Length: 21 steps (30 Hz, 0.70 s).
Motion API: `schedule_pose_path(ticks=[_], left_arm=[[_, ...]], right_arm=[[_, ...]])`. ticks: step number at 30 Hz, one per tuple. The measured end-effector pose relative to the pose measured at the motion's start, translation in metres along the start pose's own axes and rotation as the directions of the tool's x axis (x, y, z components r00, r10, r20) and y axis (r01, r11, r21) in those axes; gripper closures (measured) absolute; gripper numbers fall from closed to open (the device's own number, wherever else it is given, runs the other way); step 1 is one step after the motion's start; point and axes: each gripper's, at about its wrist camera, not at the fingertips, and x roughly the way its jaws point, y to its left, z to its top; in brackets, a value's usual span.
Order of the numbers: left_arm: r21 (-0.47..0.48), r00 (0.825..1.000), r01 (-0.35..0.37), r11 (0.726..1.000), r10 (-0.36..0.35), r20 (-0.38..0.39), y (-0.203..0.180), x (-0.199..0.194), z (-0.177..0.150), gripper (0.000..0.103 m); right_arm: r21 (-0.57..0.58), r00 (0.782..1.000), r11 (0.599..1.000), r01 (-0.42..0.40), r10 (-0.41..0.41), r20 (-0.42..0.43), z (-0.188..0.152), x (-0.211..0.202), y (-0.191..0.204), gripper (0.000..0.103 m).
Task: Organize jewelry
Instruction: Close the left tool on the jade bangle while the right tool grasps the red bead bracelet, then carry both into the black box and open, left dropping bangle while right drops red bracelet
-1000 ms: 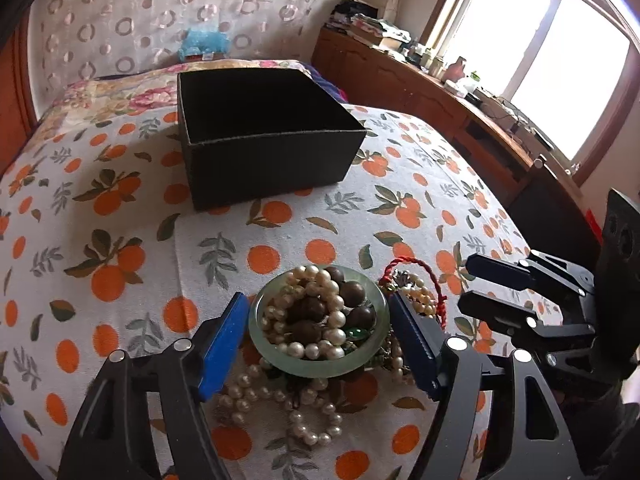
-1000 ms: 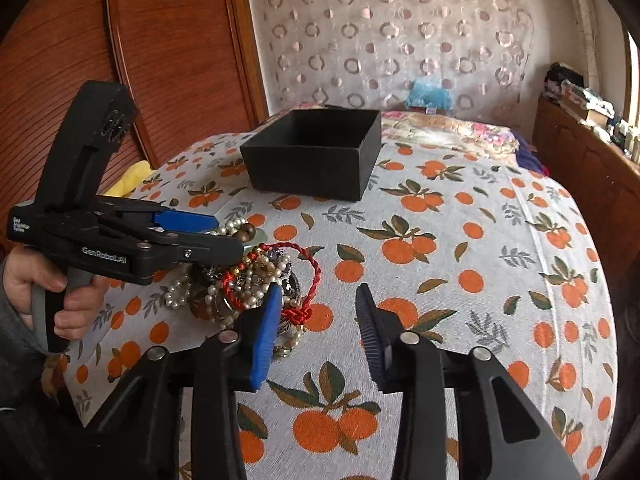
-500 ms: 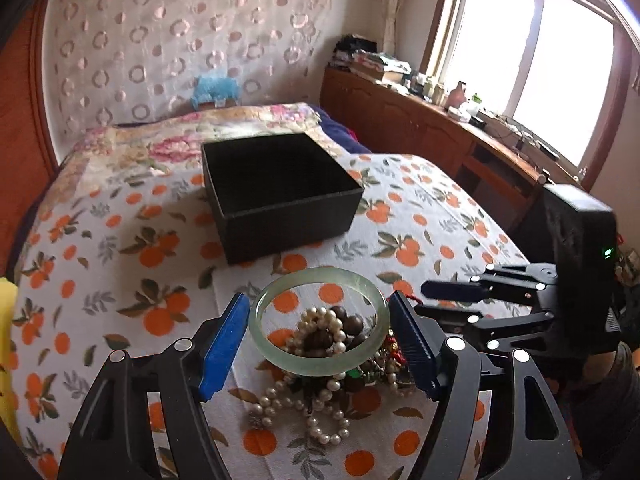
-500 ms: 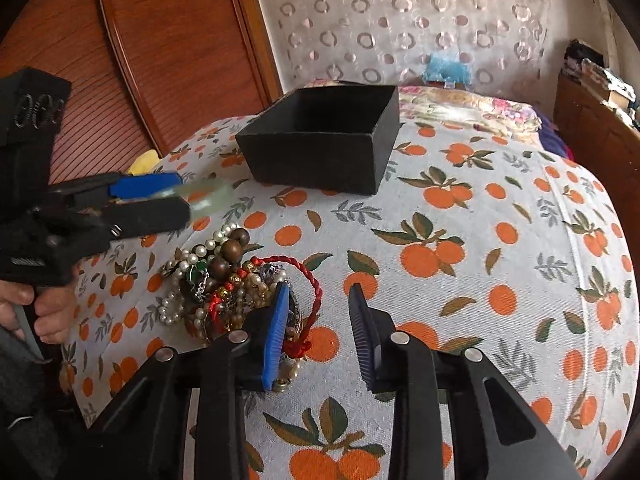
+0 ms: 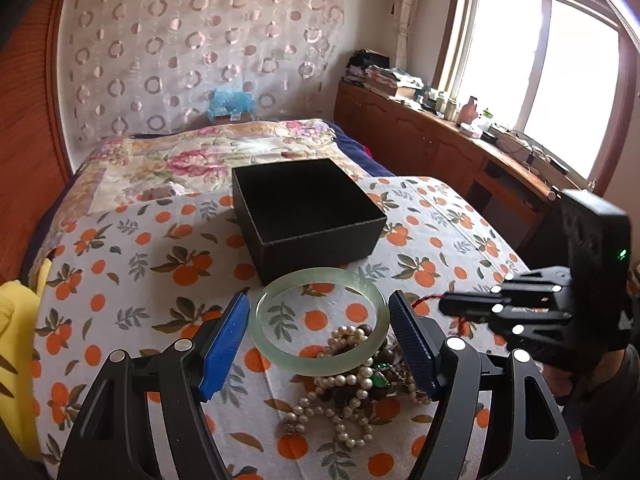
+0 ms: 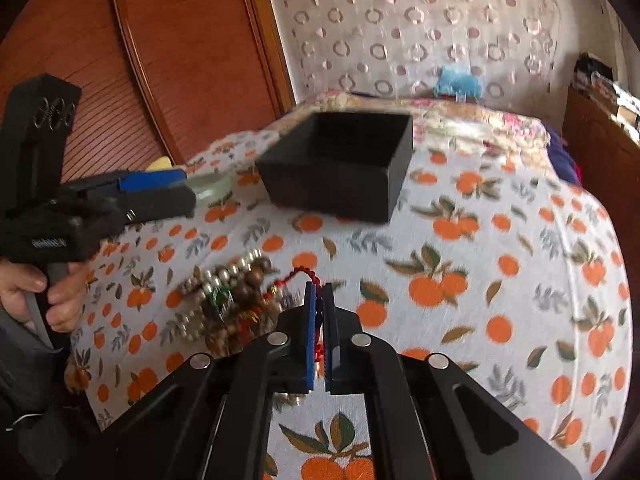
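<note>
Left gripper [image 5: 319, 334]: holds the green bangle [image 5: 322, 320].
Right gripper [image 6: 320, 334]: pinches the red cord [image 6: 301, 275].
Writing: unreadable.

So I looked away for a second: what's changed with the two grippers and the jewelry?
The left gripper has lifted the jade bangle off the jewelry pile, toward the black box. The right gripper has shut on the red cord bracelet. Box and pile stayed put.

The left gripper [image 5: 320, 336] has lifted the bangle [image 5: 322, 321] clear of the pile [image 5: 352, 380] — toward the box [image 5: 306, 214]. The right gripper [image 6: 320, 328] has closed on the red cord [image 6: 304, 276].
</note>
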Motion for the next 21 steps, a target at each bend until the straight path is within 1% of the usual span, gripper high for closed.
schedule_pose_path(ticks=[6,12,17,21], left_arm=[[0.006,1.0,-0.02,1.0,0.02,0.019,0.006,-0.003,0.007,0.034],[0.01,0.999,-0.041,0.999,0.041,0.035,0.012,0.001,0.021,0.034],[0.006,0.997,-0.06,0.998,0.059,0.041,0.017,0.009,0.033,0.034],[0.006,0.997,-0.074,0.997,0.073,0.039,0.02,0.016,0.04,0.034]], right_arm=[[-0.053,0.998,0.998,0.025,-0.022,0.06,0.034,-0.011,0.005,0.1],[-0.076,0.993,0.996,0.054,-0.046,0.109,0.073,-0.008,0.0,0.1],[-0.041,0.99,0.998,0.051,-0.045,0.133,0.11,0.009,-0.018,0.1],[-0.012,0.992,0.999,0.034,-0.032,0.118,0.126,0.033,-0.032,0.099]])
